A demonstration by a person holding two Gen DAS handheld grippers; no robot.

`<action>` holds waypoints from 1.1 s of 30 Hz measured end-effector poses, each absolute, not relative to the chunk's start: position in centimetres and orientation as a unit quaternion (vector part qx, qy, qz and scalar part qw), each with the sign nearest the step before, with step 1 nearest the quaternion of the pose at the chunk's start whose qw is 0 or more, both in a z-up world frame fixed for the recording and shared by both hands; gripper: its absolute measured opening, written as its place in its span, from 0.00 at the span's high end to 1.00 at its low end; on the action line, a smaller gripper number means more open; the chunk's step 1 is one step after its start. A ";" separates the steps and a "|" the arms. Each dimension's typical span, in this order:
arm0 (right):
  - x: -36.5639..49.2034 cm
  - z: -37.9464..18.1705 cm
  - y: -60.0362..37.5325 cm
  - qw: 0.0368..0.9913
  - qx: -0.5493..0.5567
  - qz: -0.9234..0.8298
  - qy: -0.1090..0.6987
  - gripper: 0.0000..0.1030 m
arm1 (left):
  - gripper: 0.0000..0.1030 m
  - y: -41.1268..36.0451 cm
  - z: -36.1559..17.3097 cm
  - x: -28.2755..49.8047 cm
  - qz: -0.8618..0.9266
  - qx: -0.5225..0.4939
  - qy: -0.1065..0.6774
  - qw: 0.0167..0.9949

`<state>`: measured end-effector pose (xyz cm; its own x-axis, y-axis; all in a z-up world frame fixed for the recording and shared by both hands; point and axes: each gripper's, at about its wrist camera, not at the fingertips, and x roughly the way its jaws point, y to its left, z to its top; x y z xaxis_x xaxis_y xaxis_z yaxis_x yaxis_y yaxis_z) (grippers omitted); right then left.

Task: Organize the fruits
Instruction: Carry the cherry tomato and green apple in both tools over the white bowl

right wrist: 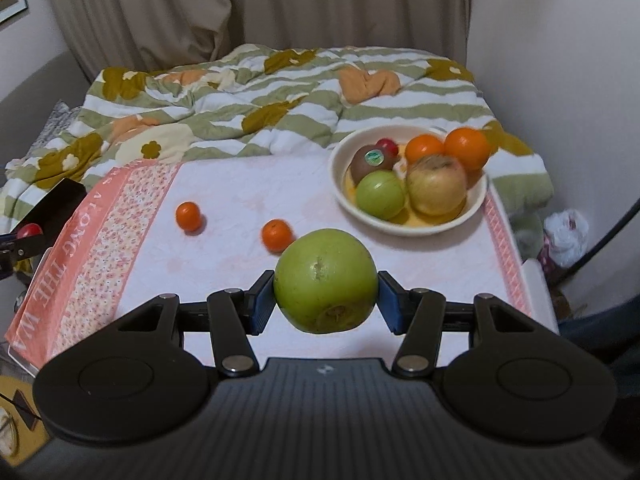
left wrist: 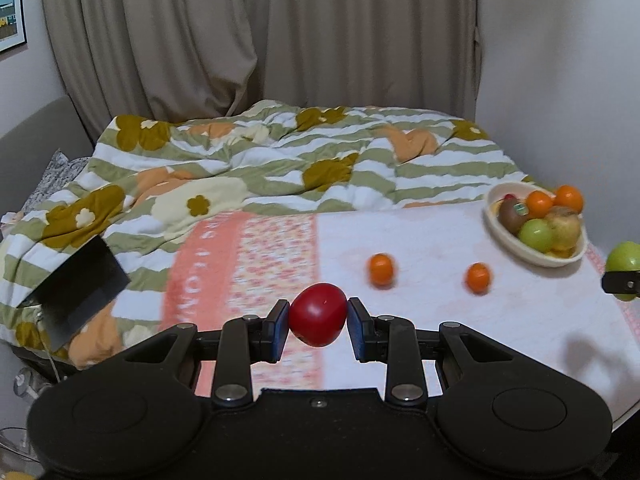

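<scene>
My left gripper (left wrist: 318, 316) is shut on a red tomato-like fruit (left wrist: 318, 314), held above the table's left part. My right gripper (right wrist: 326, 290) is shut on a large green apple (right wrist: 325, 280), held above the table's front middle; that apple also shows at the right edge of the left wrist view (left wrist: 624, 258). Two small oranges (right wrist: 188, 216) (right wrist: 276, 235) lie on the pink-white tablecloth (right wrist: 248, 192). A cream bowl (right wrist: 340, 188) at the back right holds a kiwi, a green apple, a yellowish apple, two oranges and a small red fruit.
A bed with a striped flowered quilt (right wrist: 260, 92) lies behind the table. A dark flat object (left wrist: 76, 288) sticks up at the table's left edge. A wall and a plastic bag (right wrist: 566, 236) are to the right. Curtains hang at the back.
</scene>
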<state>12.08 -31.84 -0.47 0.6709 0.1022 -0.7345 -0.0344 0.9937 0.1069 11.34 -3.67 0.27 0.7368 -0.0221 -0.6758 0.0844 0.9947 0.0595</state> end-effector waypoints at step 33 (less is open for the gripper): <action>30.9 -1.8 -45.0 0.918 0.038 0.001 0.395 0.33 | 0.67 -26.5 -3.6 33.4 -0.183 0.072 0.382 0.903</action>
<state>30.89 -45.05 -1.77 0.6885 0.0314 -0.7245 0.0286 0.9971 0.0704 33.39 -26.49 -3.65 0.6411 -0.2754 -0.7164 0.3859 0.9225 -0.0093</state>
